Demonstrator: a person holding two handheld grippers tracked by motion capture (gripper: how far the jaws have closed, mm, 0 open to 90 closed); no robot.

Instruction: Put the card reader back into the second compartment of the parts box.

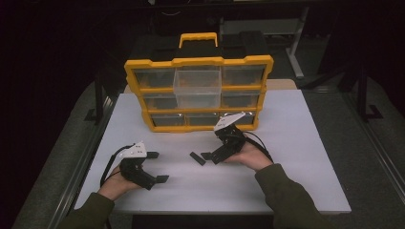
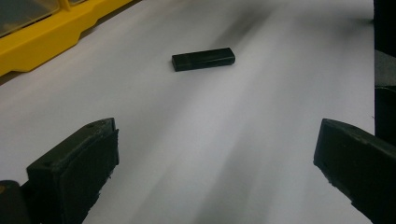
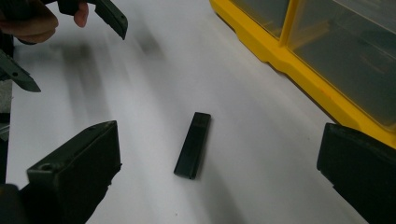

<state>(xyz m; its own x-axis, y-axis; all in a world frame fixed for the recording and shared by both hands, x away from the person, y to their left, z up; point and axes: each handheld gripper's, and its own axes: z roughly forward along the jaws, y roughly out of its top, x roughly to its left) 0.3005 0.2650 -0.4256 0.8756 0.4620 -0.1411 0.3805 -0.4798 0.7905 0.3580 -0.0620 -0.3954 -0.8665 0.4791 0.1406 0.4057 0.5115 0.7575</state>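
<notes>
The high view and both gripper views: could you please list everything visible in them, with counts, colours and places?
Drawer organiser: one, yellow frame with black handle and clear drawers, standing at the table's far side.
Pulled-out drawer: one, clear, top row middle, sticking out toward the person.
Small flat bar: one, black, lying on the table between the grippers, nearer the right one.
Table: one, white top.
Left gripper: one, black, open, near left.
Right gripper: one, black, open, beside the bar.
Hands: two, green sleeves, at the near edge.
</notes>
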